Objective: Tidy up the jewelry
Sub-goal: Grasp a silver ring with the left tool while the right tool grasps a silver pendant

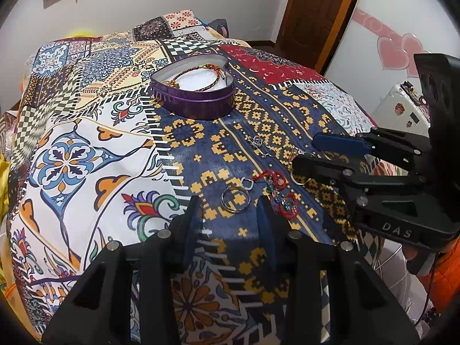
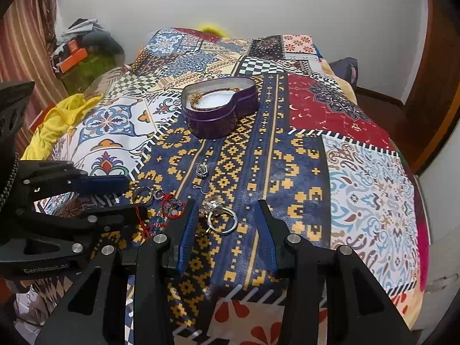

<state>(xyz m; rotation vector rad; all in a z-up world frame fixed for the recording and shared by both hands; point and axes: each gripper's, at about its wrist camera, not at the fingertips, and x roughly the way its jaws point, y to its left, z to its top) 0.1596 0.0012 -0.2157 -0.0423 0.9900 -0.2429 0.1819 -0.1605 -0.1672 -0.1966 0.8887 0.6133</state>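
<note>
A purple heart-shaped tin (image 1: 201,102) (image 2: 221,120) stands open on the patterned bedspread with a braided bracelet (image 1: 198,77) inside. My left gripper (image 1: 230,204) is open, its fingers either side of a silver ring (image 1: 235,199); red beaded earrings (image 1: 283,198) lie just right of it. My right gripper (image 2: 227,204) is open around a silver ring with a charm (image 2: 221,218). It also shows in the left wrist view (image 1: 304,151). A small silver pendant (image 2: 202,171) (image 1: 256,143) lies farther out. The left gripper (image 2: 129,198) shows at the left of the right wrist view.
The patchwork bedspread (image 1: 86,149) covers the bed. A yellow cloth (image 2: 57,126) lies at its left edge. A wooden door (image 1: 319,11) and a wall with pink hearts (image 1: 396,51) are to the right. Clutter (image 2: 77,49) lies on the floor behind.
</note>
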